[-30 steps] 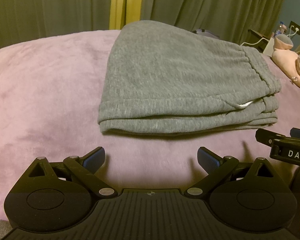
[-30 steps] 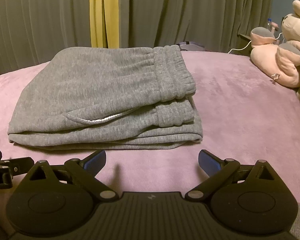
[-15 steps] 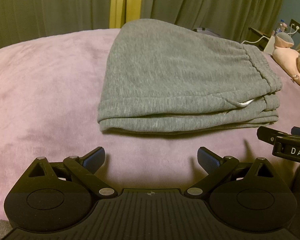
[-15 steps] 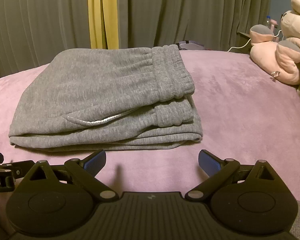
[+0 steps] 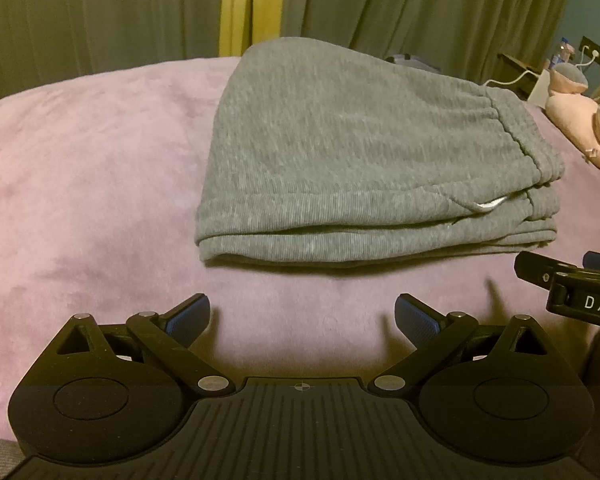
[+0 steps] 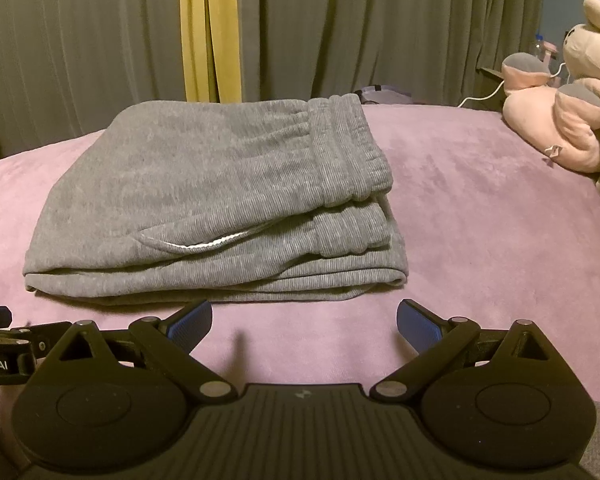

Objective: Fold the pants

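Grey sweatpants (image 5: 364, 168) (image 6: 220, 200) lie folded in a flat stack on the pink blanket (image 5: 80, 184) (image 6: 480, 208). The elastic waistband is on the right end, and a white pocket edge shows on the near side. My left gripper (image 5: 302, 320) hangs open just short of the stack's near edge, its blue pads empty. My right gripper (image 6: 305, 322) is also open and empty, close to the near right part of the stack. Each gripper shows at the edge of the other's view.
Pink and beige plush toys (image 6: 568, 120) (image 5: 584, 128) sit on the bed at the far right. Dark green curtains with a yellow strip (image 6: 204, 32) hang behind the bed. A white cable and a wall socket (image 5: 592, 54) are at the back right.
Both grippers have drawn back slightly from the folded pants, staying open. The pants have not moved.
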Demonstrator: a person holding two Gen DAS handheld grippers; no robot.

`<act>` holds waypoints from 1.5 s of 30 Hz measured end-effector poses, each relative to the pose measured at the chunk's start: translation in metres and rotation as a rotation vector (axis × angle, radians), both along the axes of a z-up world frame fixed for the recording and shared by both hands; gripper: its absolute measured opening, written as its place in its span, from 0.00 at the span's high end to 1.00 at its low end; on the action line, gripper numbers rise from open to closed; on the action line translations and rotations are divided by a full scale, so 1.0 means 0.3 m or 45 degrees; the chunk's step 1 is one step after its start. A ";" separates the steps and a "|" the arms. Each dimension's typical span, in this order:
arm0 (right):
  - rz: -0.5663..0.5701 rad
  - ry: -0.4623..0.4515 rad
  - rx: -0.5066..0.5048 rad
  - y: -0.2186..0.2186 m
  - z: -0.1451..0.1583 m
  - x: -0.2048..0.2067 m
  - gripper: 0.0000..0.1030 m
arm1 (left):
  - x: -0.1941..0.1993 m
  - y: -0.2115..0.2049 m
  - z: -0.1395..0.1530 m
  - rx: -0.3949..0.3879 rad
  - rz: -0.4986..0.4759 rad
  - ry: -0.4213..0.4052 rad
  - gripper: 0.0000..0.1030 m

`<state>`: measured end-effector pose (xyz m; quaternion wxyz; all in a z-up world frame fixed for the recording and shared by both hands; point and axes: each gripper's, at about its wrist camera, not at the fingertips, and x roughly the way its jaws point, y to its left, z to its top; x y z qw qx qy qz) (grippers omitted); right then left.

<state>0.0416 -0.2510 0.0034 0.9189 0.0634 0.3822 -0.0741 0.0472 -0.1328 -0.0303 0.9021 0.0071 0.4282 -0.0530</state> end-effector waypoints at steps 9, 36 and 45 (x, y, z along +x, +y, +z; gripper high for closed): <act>-0.016 -0.019 0.033 -0.013 0.011 -0.011 0.04 | -0.001 -0.004 0.001 0.025 -0.011 0.000 0.01; -0.002 0.003 0.010 -0.005 0.003 -0.006 0.04 | -0.002 -0.007 0.002 0.047 0.017 -0.004 0.01; -0.004 0.009 0.006 -0.003 0.001 -0.007 0.04 | 0.003 0.006 0.001 0.026 0.031 0.013 0.01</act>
